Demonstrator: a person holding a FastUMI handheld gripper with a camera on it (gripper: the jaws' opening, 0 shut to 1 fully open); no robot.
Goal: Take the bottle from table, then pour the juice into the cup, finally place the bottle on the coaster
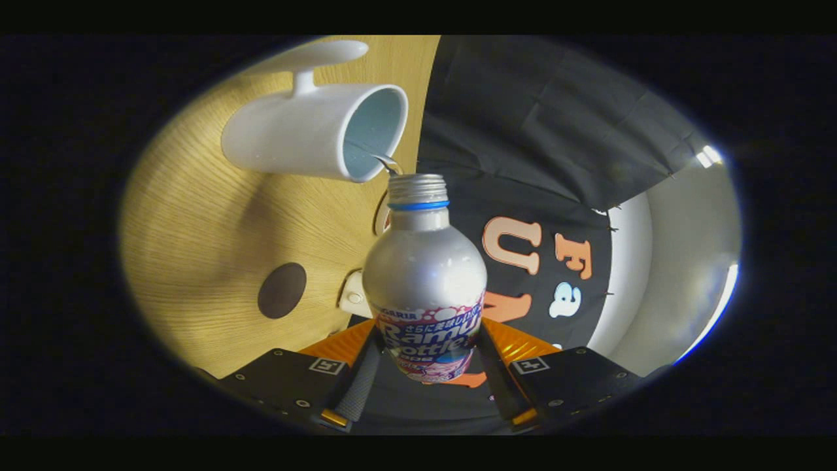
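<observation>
While the tongs point(426, 366) clamp the silver ramune bottle point(424, 281) with both 2 fingers pressed on its labelled lower body, its uncapped neck reaches ahead to the white mug point(307, 134), liquid running into the rim. Beside the bottle lies a dark round coaster point(282, 290) on the wooden table point(196, 229).

bottle point(424, 288) between gripper point(428, 386) fingers | mouth at cup point(314, 131) rim | coaster point(282, 290) beside
</observation>
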